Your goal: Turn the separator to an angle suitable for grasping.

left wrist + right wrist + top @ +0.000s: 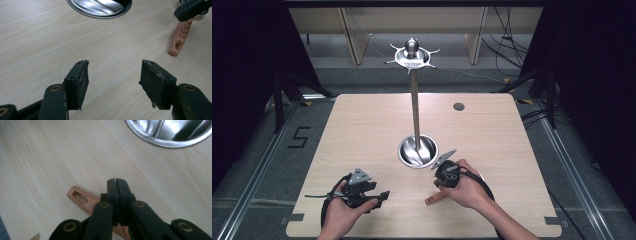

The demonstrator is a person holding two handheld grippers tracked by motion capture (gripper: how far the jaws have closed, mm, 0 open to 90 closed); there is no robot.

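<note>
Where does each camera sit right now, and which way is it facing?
High view: above the person's side, looking forward and down on the table; both hands enter from below.
Left gripper view: rides the left gripper, jaws apart, facing the wooden handle.
Right gripper view: rides the right gripper, jaws together above that handle.
Shared: the steel base dish.

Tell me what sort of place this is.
Probably a lab or recording booth, not a home: a bare wooden table stands between black curtains, with cables loose on the floor and metal rails alongside. A person works there with two hand-held grippers.
</note>
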